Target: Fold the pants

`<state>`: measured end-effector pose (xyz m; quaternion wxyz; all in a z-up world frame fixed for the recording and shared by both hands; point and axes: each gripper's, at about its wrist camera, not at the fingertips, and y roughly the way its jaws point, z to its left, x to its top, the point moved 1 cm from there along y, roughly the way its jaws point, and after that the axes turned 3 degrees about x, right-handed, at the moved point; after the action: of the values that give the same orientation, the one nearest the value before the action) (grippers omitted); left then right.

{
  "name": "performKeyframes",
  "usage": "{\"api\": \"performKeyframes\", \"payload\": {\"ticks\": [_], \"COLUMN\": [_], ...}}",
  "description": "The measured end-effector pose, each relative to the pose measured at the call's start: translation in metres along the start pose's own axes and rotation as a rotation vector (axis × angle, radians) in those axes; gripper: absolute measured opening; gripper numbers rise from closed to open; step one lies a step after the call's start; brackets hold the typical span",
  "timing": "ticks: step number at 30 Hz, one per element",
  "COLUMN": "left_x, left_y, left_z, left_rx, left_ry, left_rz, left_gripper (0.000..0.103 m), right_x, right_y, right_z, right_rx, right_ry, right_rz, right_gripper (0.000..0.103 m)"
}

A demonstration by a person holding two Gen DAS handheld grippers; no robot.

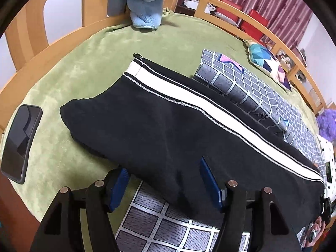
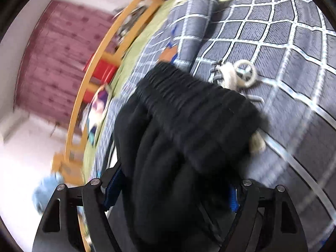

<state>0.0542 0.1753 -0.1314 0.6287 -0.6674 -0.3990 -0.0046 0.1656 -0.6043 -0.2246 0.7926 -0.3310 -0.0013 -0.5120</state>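
Black pants (image 1: pixel 159 126) with a white side stripe lie stretched across the green bed cover, leg hems at the far end. My left gripper (image 1: pixel 166 180) is open, its blue-padded fingers (image 1: pixel 118 189) straddling the pants' near edge. In the blurred right wrist view, the pants' elastic waistband (image 2: pixel 189 109) with a white drawstring (image 2: pixel 239 77) bunches between the fingers of my right gripper (image 2: pixel 174 193). Its jaws stand wide with thick cloth filling the gap; the cloth hides whether the pads press on it.
A black phone (image 1: pixel 20 142) lies on the green cover (image 1: pixel 84 63) at left. A grey checked blanket (image 1: pixel 262 96) lies beside the pants and under them. A patterned pillow (image 1: pixel 268 65), a blue towel (image 1: pixel 151 4) and the wooden bed rail (image 1: pixel 262 31) are beyond.
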Motion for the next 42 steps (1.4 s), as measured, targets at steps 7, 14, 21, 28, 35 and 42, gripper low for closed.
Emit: {"api": "performKeyframes", "payload": {"ticks": [7,14,21,28,35,42], "left_x": [0.005,0.016,0.011,0.001,0.004,0.065], "left_y": [-0.025,-0.038,-0.030,0.019,0.056,0.064], "left_z": [-0.011,-0.031,-0.037,-0.040,-0.015,-0.025], "left_rx": [-0.038,-0.031,-0.063,-0.053,-0.060,-0.091], "left_ry": [0.060,0.118,0.144,0.178,0.172,0.142], "left_rz": [-0.081,-0.130,-0.090,-0.034,0.026,-0.019], "left_gripper": [0.064,0.064,0.064,0.068,0.067,0.065], "right_x": [0.043,0.036,0.019,-0.032,-0.052,-0.063], "right_y": [-0.052,-0.038,-0.092,-0.066,-0.022,0.012], "right_z": [0.054,-0.002,0.042,0.055,0.053,0.152], "right_rx": [-0.008,-0.202,-0.271,-0.152,-0.380,-0.249], "right_ry": [-0.387,-0.332,-0.478,-0.561,-0.609,-0.784], "right_rz": [-0.102,0.143,0.022,0.077,0.163,0.129], "right_gripper": [0.041,0.055,0.058,0.061,0.061,0.065]}}
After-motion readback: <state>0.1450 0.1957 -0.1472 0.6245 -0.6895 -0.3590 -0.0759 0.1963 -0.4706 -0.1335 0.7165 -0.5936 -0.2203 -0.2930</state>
